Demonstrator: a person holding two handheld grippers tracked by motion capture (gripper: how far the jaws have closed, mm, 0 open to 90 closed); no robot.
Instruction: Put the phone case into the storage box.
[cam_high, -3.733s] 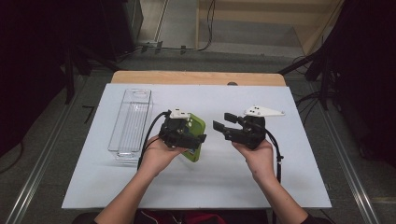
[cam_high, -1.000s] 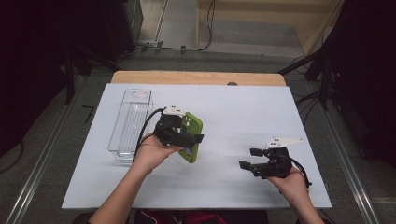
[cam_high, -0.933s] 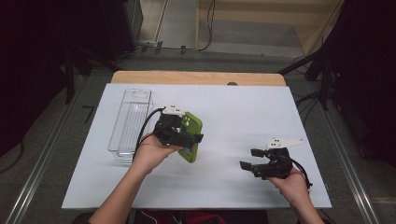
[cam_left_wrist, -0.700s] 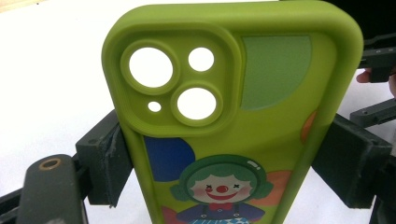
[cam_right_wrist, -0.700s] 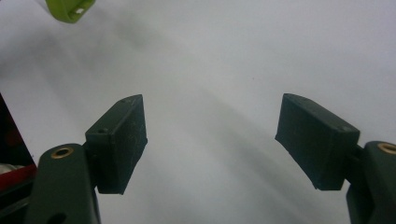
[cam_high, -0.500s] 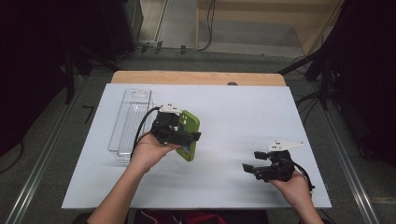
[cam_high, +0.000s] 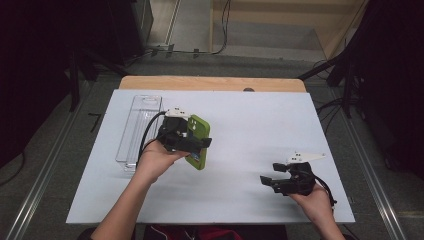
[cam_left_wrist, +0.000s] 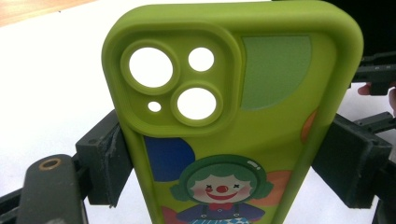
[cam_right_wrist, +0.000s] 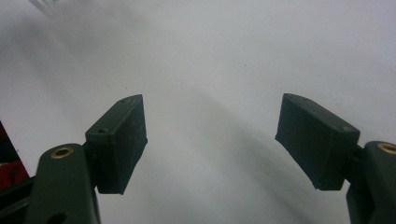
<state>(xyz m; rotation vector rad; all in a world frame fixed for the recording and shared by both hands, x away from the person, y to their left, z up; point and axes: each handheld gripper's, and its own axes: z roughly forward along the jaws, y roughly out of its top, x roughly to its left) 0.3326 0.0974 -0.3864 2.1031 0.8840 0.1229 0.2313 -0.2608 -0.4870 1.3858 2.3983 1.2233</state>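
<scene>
A lime-green phone case (cam_high: 198, 140) with a clown picture and camera cut-outs is held above the white table, its printed back (cam_left_wrist: 233, 116) facing the left gripper view. My left gripper (cam_high: 192, 142) is shut on it, a jaw pressing each long side. My right gripper (cam_high: 267, 181) hovers low near the table's front right, jaws wide apart with nothing between them; in the right gripper view the right gripper (cam_right_wrist: 210, 140) shows bare white table between the jaws.
A clear plastic tray (cam_high: 139, 127) lies lengthwise at the left of the white table (cam_high: 250, 125), just left of my left hand. A wooden strip (cam_high: 210, 83) runs along the far edge. Dark floor and cables surround the table.
My right gripper has drawn away from the case to the front right and sunk a little nearer the table. My left gripper keeps the case, lifted slightly and shifted left.
</scene>
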